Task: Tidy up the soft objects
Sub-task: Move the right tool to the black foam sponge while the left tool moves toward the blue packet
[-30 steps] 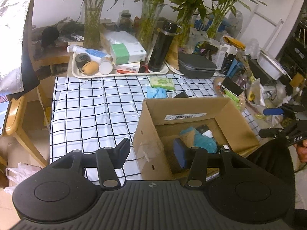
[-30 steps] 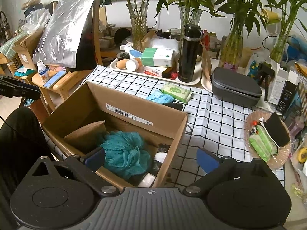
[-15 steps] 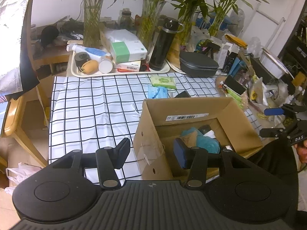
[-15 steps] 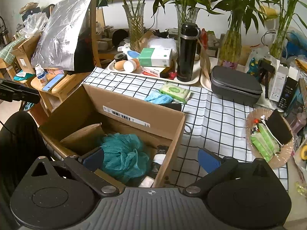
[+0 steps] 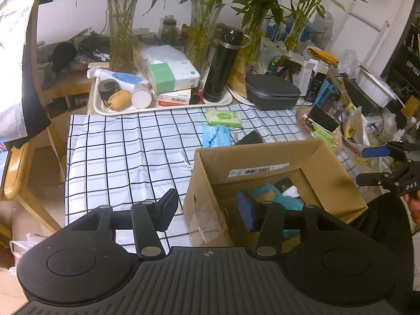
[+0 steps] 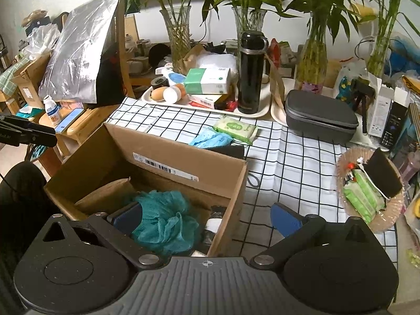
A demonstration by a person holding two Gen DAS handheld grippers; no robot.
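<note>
Your left tongs (image 5: 207, 211) point down and forward, jaws parted, nothing between the pads. Your right tongs (image 6: 207, 218) tilt down too, jaws spread wide, empty. In the left view, your right hand (image 5: 413, 206) shows at the far right edge, gripping its handle.

The box (image 6: 157, 162) is matt brown cardboard, holding a teal mesh puff (image 6: 165, 218) of rough netting. A smooth checked cloth (image 5: 126, 147) covers the desk; the black bottle (image 6: 250, 73) looks glossy.
</note>
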